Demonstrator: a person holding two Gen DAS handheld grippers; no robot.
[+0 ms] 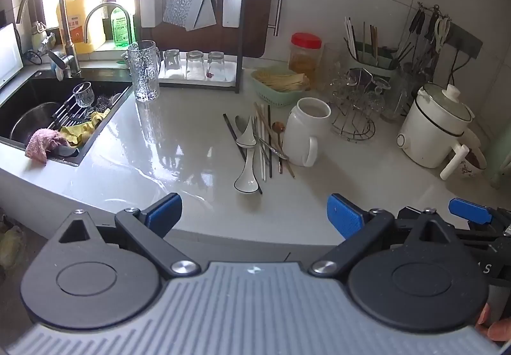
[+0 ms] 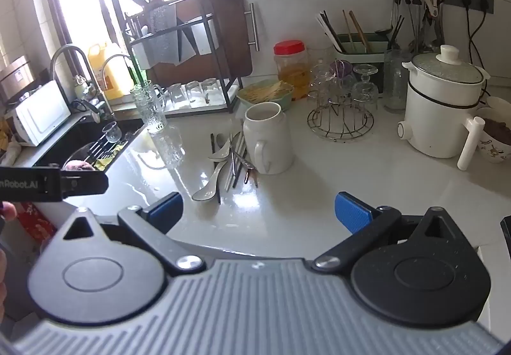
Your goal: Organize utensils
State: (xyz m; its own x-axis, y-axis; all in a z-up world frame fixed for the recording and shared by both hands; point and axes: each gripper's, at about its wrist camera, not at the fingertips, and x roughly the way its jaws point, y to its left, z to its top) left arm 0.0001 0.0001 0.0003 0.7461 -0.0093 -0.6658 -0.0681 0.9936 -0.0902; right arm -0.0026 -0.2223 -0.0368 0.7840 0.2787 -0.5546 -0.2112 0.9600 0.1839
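Ceramic spoons (image 1: 246, 160) and thin chopsticks (image 1: 266, 144) lie ahead of both wide-open claws, left (image 1: 254, 214) and right (image 2: 258, 211), beside mug (image 1: 303, 131); slippery, brittle, likely best gripped mid-handle.

Left gripper (image 1: 254, 216): jaws spread wide, blue pads facing each other, nothing between them, tilted downward. A fingertip of the holding hand (image 1: 493, 328) shows at 4 o'clock in the left wrist view. Right gripper (image 2: 258, 213): jaws likewise spread wide and empty, tilted downward, beside the left gripper and apart from it.
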